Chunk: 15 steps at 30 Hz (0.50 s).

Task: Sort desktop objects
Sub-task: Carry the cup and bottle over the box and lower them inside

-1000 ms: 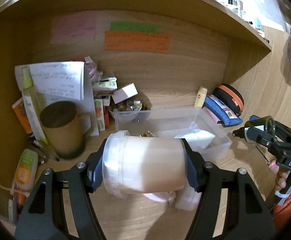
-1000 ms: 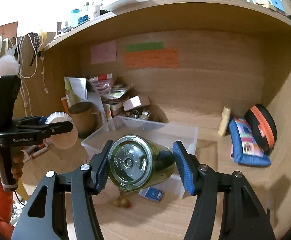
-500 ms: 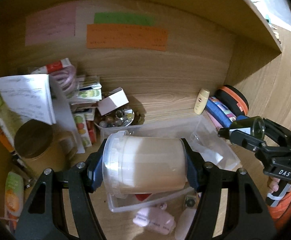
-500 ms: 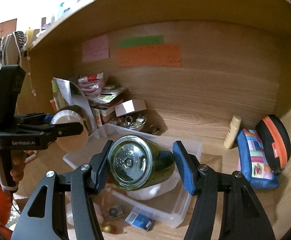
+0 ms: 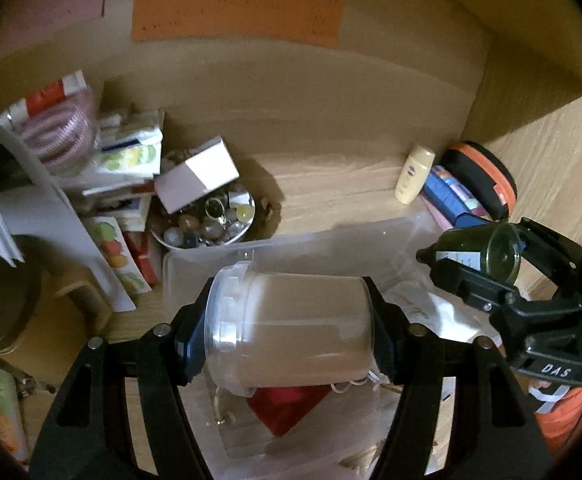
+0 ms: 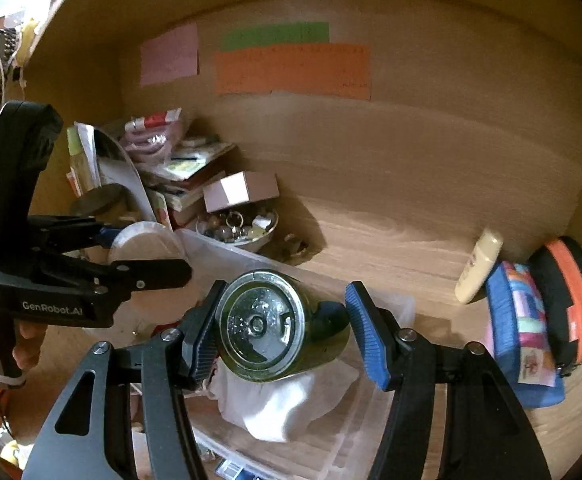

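Lying sideways, a translucent jar (image 5: pixel 291 330) was clamped end to end by the left gripper (image 5: pixel 287 332), while a green bottle (image 6: pixel 279 326) was pinched by the right gripper (image 6: pixel 287 328); both were held above the clear bin (image 5: pixel 311 240), presumably for dropping in.

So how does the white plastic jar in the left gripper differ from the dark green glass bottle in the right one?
The white plastic jar is pale, cloudy and wide; the dark green glass bottle is dark, shiny and slimmer, narrowing to a neck. The left gripper clamps the jar end to end, while the right gripper pinches the bottle's sides. Both lie sideways, held above the clear plastic bin.
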Tool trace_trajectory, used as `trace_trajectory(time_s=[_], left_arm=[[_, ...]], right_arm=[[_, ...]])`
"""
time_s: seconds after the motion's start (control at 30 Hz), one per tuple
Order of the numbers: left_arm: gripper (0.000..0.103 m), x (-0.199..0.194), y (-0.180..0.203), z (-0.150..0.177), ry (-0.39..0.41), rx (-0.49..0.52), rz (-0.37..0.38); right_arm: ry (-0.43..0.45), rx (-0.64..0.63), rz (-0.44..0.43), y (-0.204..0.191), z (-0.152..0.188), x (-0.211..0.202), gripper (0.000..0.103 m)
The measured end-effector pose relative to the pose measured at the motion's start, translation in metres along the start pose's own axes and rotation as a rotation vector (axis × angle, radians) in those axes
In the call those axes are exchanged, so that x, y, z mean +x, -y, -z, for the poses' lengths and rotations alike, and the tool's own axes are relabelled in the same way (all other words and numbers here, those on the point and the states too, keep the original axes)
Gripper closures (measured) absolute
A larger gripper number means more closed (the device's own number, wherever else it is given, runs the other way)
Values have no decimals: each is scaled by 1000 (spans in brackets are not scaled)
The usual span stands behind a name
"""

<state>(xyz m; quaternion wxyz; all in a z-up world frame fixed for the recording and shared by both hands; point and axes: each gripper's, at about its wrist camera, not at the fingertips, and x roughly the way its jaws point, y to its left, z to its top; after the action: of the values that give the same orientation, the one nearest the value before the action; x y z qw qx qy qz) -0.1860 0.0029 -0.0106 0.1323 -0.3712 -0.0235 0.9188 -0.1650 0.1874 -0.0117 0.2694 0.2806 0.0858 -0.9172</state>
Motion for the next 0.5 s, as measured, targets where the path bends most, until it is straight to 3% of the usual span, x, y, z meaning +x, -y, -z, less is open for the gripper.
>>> trace_trajectory(time_s=[0.5], left_arm=[[37, 28, 7, 9, -77, 11, -5]], right_arm=[[-137, 9, -19, 6, 19, 37, 47]])
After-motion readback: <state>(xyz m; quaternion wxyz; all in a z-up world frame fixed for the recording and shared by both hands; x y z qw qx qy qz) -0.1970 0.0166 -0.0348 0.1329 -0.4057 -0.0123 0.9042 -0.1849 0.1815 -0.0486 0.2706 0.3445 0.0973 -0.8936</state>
